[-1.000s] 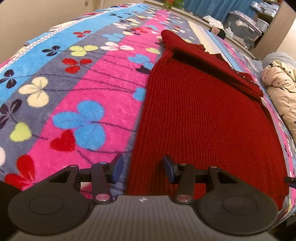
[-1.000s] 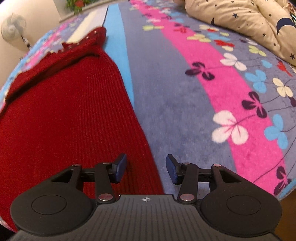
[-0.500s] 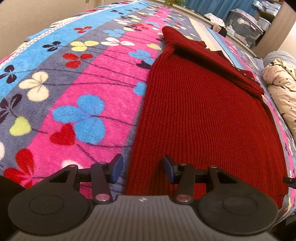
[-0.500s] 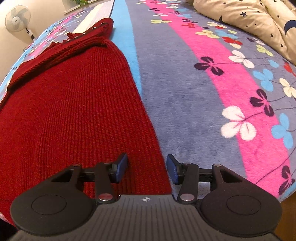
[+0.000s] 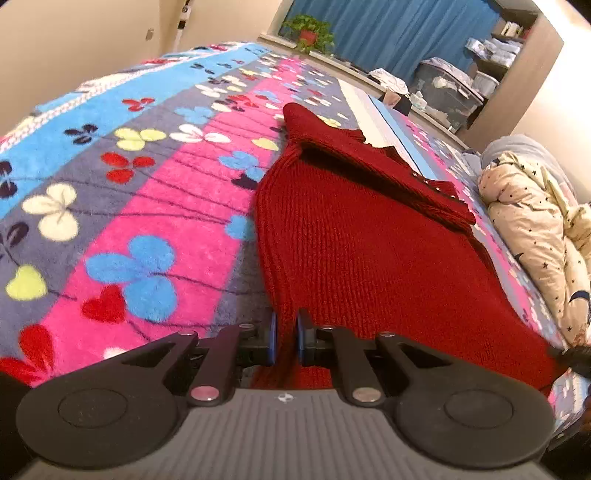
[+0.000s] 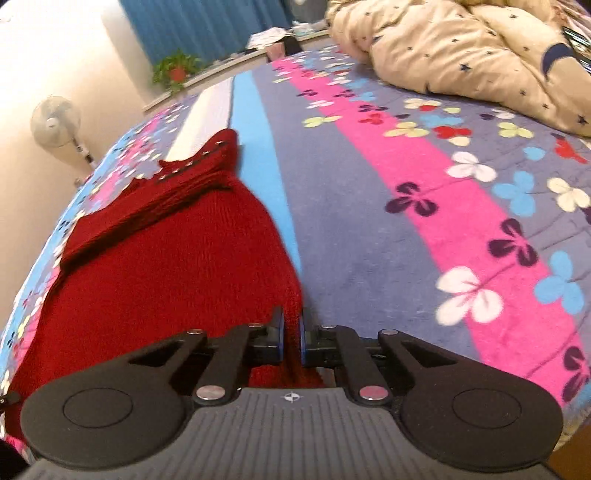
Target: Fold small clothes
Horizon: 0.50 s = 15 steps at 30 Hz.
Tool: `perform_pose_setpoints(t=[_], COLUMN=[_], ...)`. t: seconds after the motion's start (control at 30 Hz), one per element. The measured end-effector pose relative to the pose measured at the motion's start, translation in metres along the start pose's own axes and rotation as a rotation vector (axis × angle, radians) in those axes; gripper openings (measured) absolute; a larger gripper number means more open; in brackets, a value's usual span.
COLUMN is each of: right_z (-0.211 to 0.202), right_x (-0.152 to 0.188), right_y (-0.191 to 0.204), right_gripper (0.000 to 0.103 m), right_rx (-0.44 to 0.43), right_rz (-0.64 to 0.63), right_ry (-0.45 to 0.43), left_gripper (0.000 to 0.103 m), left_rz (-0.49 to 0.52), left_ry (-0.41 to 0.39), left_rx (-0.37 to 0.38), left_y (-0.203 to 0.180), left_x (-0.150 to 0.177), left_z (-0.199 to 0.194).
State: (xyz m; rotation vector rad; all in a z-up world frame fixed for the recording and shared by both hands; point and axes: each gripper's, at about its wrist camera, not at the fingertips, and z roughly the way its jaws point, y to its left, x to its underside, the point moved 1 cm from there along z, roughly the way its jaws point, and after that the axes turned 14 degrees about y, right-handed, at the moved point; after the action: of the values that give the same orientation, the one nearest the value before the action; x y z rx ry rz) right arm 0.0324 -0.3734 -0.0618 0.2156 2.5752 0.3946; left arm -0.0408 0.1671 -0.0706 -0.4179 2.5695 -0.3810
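While both grippers are pinching the near hem, the fold is judged to be just starting.
Bed: flowered blanket [image 5: 155,206] is serving as the folding surface; a star-print quilt [image 6: 461,48] is lying bunched at its far side.
Sweater: red sweater [image 5: 362,258] is lying flat on the blanket, collar away.
Left gripper [image 5: 284,341]: clamped tight on the sweater's near left corner.
Right gripper [image 6: 291,341]: clamped tight on the near right corner, likely for lifting.
Room: blue curtain [image 5: 388,33] and potted plant [image 6: 175,70] are standing beyond.
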Motion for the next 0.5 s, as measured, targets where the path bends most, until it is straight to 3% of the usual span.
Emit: perform_pose_setpoints(t=[0.1, 0.2, 0.23, 0.3, 0.5], right_z=[0.020, 0.035, 0.038, 0.044, 0.048], right_x=[0.003, 0.008, 0.009, 0.011, 0.012], right_y=[-0.003, 0.002, 0.002, 0.001, 0.008], right_gripper=[0.007, 0.013, 0.018, 0.046, 0.046], right_rx=[0.036, 0.078, 0.093, 0.114, 0.113], right_rz=[0.011, -0.019, -0.017, -0.011, -0.047], right_ry=[0.101, 0.167, 0.182, 0.214, 0.227], left_gripper=[0.012, 0.019, 0.026, 0.031, 0.031], left_rz=[-0.060, -0.092, -0.089, -0.080, -0.059], left_ry=[0.082, 0.128, 0.135, 0.141, 0.151], left_rx=[-0.010, -0.033, -0.039, -0.063, -0.065], left_y=[0.008, 0.011, 0.011, 0.010, 0.009], left_x=[-0.002, -0.003, -0.003, -0.003, -0.002], left_z=[0.013, 0.022, 0.024, 0.025, 0.027])
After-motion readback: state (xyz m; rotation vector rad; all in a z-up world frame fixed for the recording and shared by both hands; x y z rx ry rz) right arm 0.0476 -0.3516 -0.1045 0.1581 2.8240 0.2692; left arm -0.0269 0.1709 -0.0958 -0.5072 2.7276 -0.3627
